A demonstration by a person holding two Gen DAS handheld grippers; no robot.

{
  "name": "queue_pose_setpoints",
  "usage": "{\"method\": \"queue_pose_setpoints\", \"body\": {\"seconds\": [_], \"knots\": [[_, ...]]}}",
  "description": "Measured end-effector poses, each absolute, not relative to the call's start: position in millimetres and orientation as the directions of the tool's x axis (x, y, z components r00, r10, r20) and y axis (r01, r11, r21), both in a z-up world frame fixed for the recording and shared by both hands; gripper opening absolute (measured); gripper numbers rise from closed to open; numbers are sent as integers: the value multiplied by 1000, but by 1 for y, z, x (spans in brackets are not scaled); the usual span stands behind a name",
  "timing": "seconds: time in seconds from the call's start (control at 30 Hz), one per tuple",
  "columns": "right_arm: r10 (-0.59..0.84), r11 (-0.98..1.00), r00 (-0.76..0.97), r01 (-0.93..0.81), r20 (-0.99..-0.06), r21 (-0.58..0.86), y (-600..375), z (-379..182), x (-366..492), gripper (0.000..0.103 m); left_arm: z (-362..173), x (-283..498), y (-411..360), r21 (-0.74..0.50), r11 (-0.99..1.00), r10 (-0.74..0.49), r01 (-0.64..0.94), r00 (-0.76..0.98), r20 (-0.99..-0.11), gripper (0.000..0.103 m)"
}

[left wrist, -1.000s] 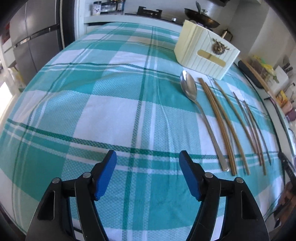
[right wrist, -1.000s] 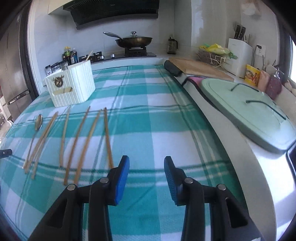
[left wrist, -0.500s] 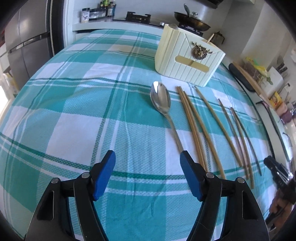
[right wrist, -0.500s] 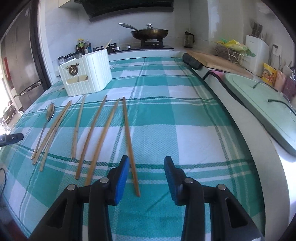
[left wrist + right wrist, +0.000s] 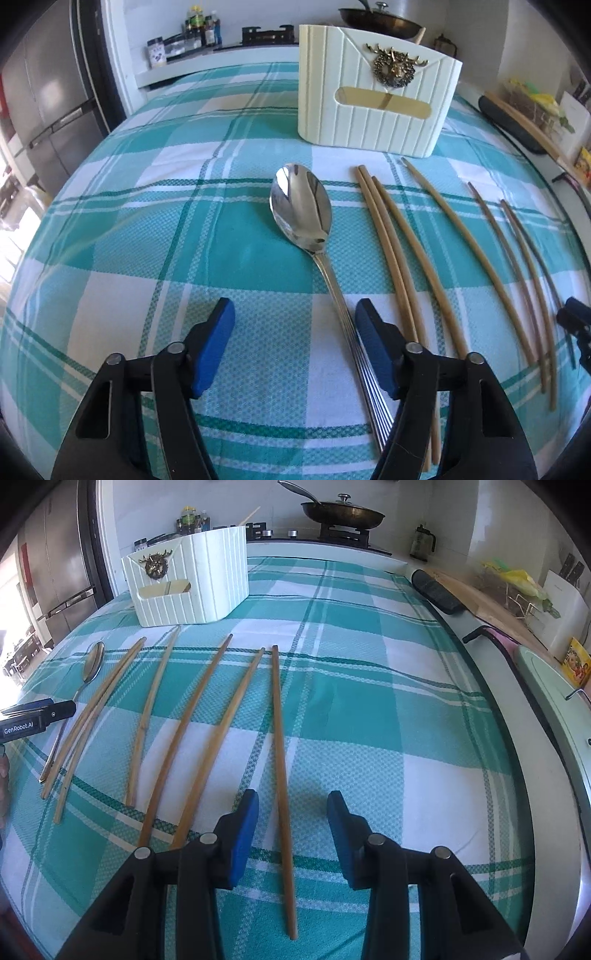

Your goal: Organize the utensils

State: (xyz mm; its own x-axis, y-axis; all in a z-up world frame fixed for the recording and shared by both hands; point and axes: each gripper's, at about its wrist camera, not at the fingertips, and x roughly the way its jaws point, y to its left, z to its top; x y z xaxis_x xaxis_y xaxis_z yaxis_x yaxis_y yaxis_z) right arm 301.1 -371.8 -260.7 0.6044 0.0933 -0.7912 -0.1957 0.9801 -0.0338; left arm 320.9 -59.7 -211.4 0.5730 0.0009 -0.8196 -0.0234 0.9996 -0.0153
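Spoon and chopsticks lie in a row on the checked table, with both grippers open over them.

A white holder [image 5: 376, 92] stands at the top middle of the left view, and a pan [image 5: 341, 514] sits on the stove behind it, top middle of the right view. The spoon [image 5: 306, 218] lies in the middle of the left view, its bowl pointing up toward the holder and its handle running down to the lower right. The left gripper [image 5: 295, 339] is wide open and holds nothing; the handle passes just beside its right finger. Six chopsticks [image 5: 207, 716] lie side by side, long ways up and down the frame. The right gripper [image 5: 291, 827] is wide open too, with the last chopstick [image 5: 280, 738] lying between its fingers, not held. A green cloth [image 5: 369, 709] covers the table.
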Motion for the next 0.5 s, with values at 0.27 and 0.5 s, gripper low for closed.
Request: {"method": "queue_pose_setpoints", "body": {"seconds": [0.27,0.5], "knots": [[63,995,615,-104,-786,-2,-381,-260,307,6,-207,314,-40,-27,999,-3,-34,577,-817,6],[-43,999,622,43,-781,-21,-409,-261,297,6,-207,312,12,-38,990,46,-133,571,-820,8]]}}
